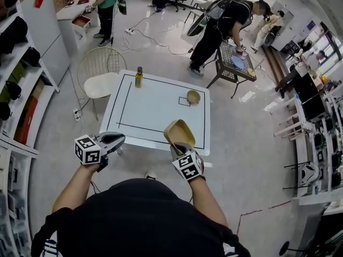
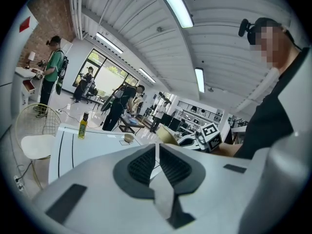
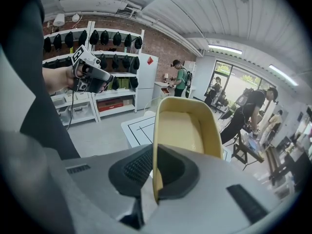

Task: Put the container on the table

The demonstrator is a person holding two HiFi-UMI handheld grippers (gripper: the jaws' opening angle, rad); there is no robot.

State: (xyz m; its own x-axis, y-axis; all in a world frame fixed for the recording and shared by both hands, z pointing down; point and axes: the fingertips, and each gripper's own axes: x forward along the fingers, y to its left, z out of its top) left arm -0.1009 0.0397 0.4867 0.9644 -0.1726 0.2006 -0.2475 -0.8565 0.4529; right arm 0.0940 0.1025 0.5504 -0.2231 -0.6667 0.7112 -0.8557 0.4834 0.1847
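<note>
Pinching the container by one thin side wall, our right tool has its pads pressed onto that wall from inside and outside, near the closest corner of the rim. Our left tool is pressed together on nothing and hangs just off the near left corner of the tabletop. The container is held in the air over the near edge of the tabletop, toward its near right corner.

To do this step well, we judge that we should carry it further in, inside the black outline. Then we level it so the base comes down flat, lower it until it rests, and only then spread the pads. A one-wall pinch lets the shell swing, so slow is better. The bottle by the far left corner and the small bowl toward the far right corner are well apart from that spot.

The container's long axis runs away from the tool toward the far edge. Its mouth seems to face up and slightly back at us, though the tilt is hard to read.
</note>
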